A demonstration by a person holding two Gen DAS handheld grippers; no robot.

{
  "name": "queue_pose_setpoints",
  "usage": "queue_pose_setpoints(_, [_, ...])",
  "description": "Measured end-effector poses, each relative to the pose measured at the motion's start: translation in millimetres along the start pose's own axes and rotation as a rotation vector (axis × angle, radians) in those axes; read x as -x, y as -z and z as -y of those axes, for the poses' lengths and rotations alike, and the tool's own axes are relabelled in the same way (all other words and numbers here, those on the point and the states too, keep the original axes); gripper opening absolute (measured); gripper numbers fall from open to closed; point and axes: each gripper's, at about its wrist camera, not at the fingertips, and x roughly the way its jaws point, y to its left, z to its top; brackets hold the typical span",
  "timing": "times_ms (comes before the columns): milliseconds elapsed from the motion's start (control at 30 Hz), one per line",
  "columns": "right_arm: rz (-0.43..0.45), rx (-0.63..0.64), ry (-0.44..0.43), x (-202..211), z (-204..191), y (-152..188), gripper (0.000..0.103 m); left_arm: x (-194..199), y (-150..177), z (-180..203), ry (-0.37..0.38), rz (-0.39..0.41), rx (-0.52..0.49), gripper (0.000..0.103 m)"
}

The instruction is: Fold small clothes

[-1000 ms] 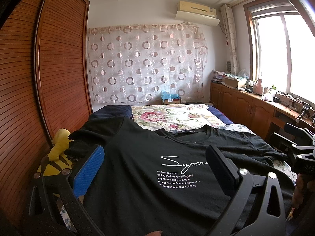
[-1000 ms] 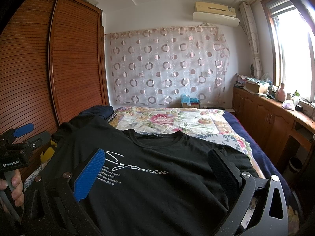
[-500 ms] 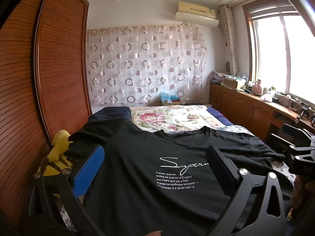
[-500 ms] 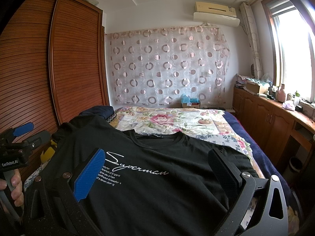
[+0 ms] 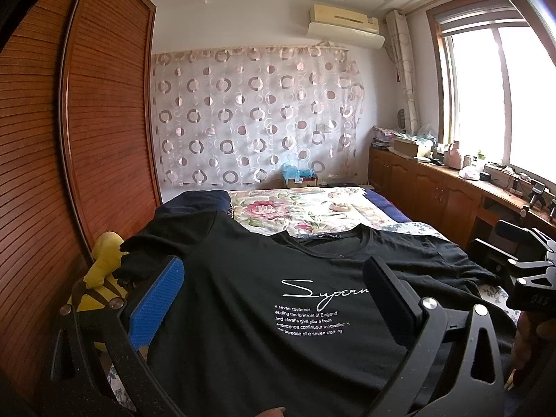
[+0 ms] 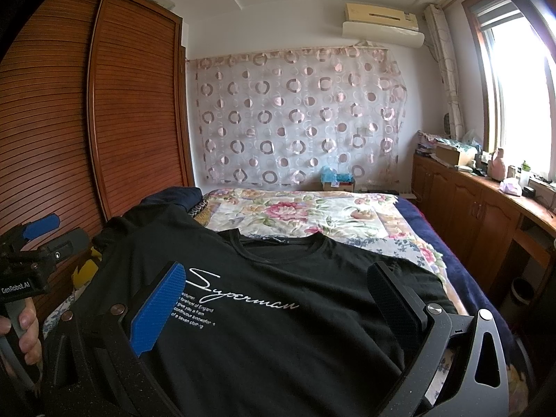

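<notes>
black t-shirt (image 6: 278, 312), one, two tools gaping

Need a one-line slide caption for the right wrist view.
Open right gripper poised over a black printed T-shirt spread front-up on a floral-quilted bed, nothing grasped.

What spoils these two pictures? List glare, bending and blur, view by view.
Left wrist view: window blown out white, wardrobe lines bowed by the fisheye, dark corners. Right wrist view: window glares harder, print on the shirt slightly soft, gripper fingers close and large.
</notes>
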Motion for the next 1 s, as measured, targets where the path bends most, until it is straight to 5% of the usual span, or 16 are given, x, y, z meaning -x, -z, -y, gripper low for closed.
queue_pose_setpoints(367, [-0.059, 0.01, -0.055, -24, -6, 8, 0.103, -3, -17, -3, -0.021, -0.069, -0.031, 0.103])
queue_pose_setpoints(1000, [-0.188, 0.058, -0.184, -72, -1, -1, 0.103, -63, 17, -90, -0.061, -0.235, -0.018, 0.1])
